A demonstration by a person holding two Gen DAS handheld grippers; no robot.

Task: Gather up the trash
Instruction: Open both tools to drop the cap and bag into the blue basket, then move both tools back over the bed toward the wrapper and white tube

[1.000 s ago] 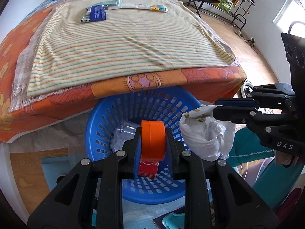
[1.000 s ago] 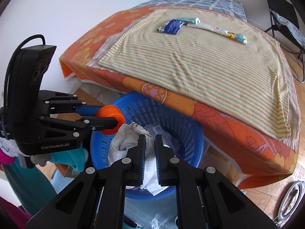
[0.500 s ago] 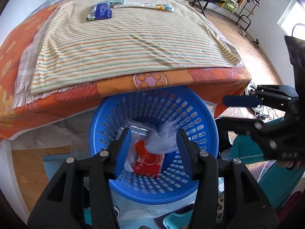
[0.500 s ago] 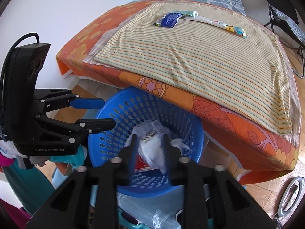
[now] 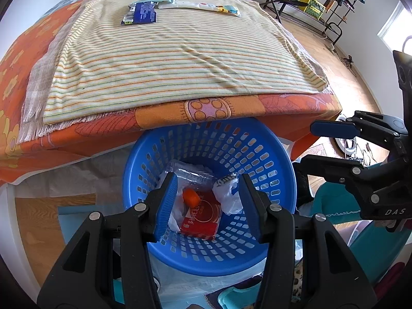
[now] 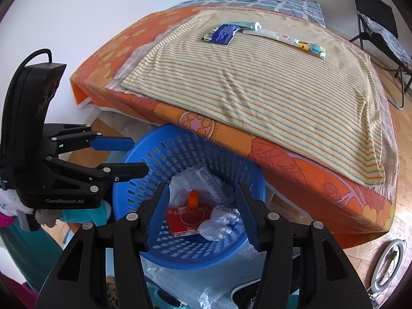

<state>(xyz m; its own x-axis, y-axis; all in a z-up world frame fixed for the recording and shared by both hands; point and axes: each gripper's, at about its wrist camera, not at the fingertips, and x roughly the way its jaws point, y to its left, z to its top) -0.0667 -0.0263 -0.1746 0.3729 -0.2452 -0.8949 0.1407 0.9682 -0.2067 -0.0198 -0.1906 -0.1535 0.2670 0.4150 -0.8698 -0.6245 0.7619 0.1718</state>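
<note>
A blue perforated basket (image 5: 257,144) stands on the floor against the bed's edge. Inside lie an orange tape roll (image 5: 191,197), a red box (image 5: 203,217), a crumpled white plastic bag (image 5: 228,197) and clear packaging (image 5: 190,173). My left gripper (image 5: 208,180) hangs open above the basket with nothing between its fingers. My right gripper (image 6: 202,190) hovers over the same basket (image 6: 180,149); its jaws are opening and hold nothing. The tape roll (image 6: 193,198) and bag (image 6: 219,222) rest below it. On the bed lie a blue packet (image 5: 144,13) and a white tube (image 5: 195,5).
A striped cloth (image 5: 180,59) covers the orange bedspread (image 6: 309,172), which overhangs the basket's far rim. A teal tube (image 6: 242,25) lies by the packet. A folding chair (image 6: 381,33) and a drying rack (image 5: 322,2) stand beyond the bed. Plastic scraps (image 6: 206,293) lie on the floor.
Both grippers have opened. The orange tape roll has dropped from the left one and the white bag from the right one; both now lie in the basket.
</note>
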